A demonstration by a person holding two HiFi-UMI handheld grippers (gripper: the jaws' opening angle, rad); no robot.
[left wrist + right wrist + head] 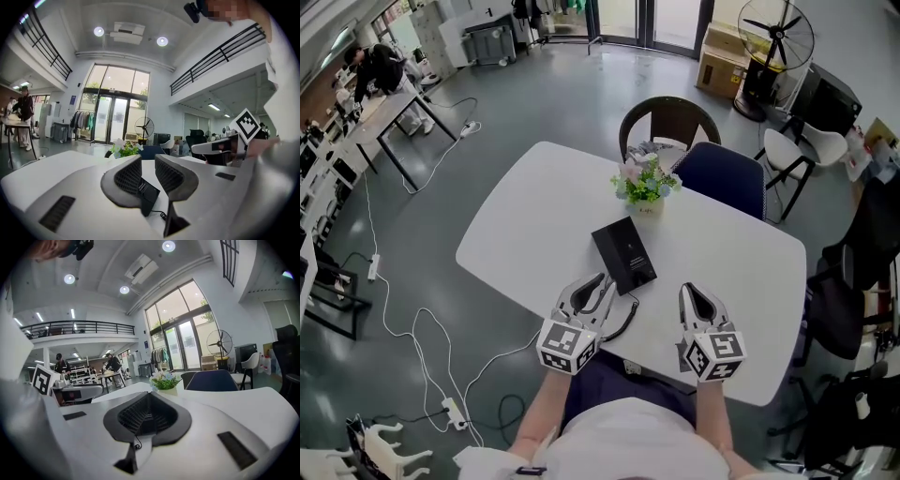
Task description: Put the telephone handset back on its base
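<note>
Left tongs [148, 164] slightly apart, nothing between; right tongs [149, 397] closed together, empty. Both hover over the tabletop [534, 216] near edge, clear of the black telephone [623, 255] in front of the flower pot [647, 187]. Handset [610, 246] looks seated on its base [637, 266], cord [628, 319] trailing toward me. I judge the task done, hence the empty tongs.

Daylight is coming through tall glass doors [112, 119] and ceiling lights [161, 41] are glowing. Loose cables [403, 328] are trailing over the grey floor [544, 103]. A blue chair [727, 178] is standing at the white bench [534, 216], and what seems to be a cardboard box [720, 58] is sitting beside a fan [776, 37].
</note>
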